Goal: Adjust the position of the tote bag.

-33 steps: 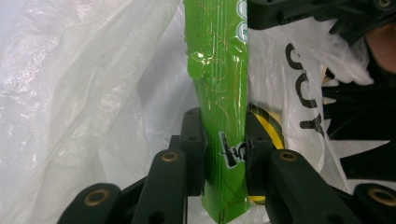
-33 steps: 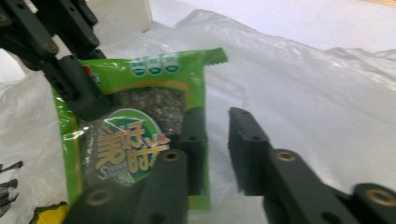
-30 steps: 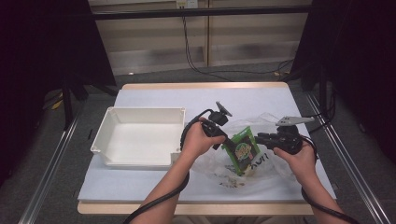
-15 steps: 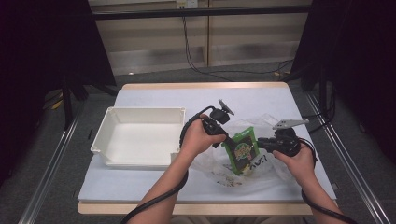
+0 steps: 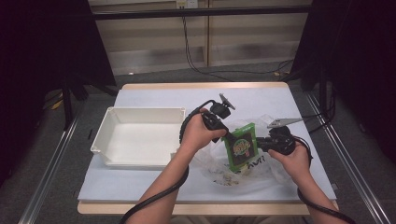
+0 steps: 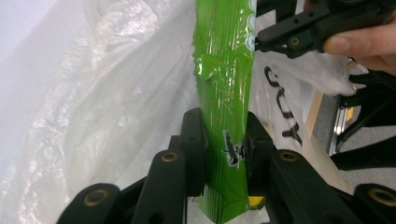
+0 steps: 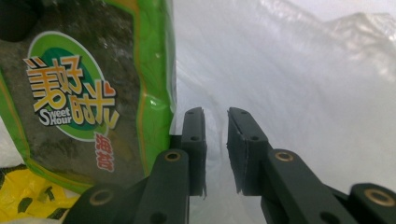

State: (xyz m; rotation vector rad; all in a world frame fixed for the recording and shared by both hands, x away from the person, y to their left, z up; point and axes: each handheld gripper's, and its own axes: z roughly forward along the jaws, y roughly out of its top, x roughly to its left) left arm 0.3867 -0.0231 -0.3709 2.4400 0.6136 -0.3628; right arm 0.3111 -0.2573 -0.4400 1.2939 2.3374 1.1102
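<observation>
In the high view, we see the green snack packet (image 5: 241, 148) just right of the frame's centre, standing on edge above the clear plastic bag (image 5: 233, 169), its long axis running from upper right to lower left. The left gripper (image 5: 226, 135) meets the packet's upper left edge; the right gripper (image 5: 259, 144) sits just beside its right edge, at the bag. The white tray (image 5: 140, 137) lies well apart to the left, across bare table (image 5: 280, 100), so we judge the open room for carrying the packet lies that way, and the left hand is the nearer one to it.

In the left gripper view, its jaws pinch the packet (image 6: 223, 93), which rises straight up the middle of the frame, edge-on. The other gripper (image 6: 299, 32) shows at the upper right, and bag film fills the left side.

In the right gripper view, the right gripper (image 7: 215, 116) has its jaws drawn near each other with a thin fold of the bag (image 7: 289, 93) between them; we judge they hold the film. The packet (image 7: 88, 88) hangs at the upper left, just beside the left jaw, clear of it.
</observation>
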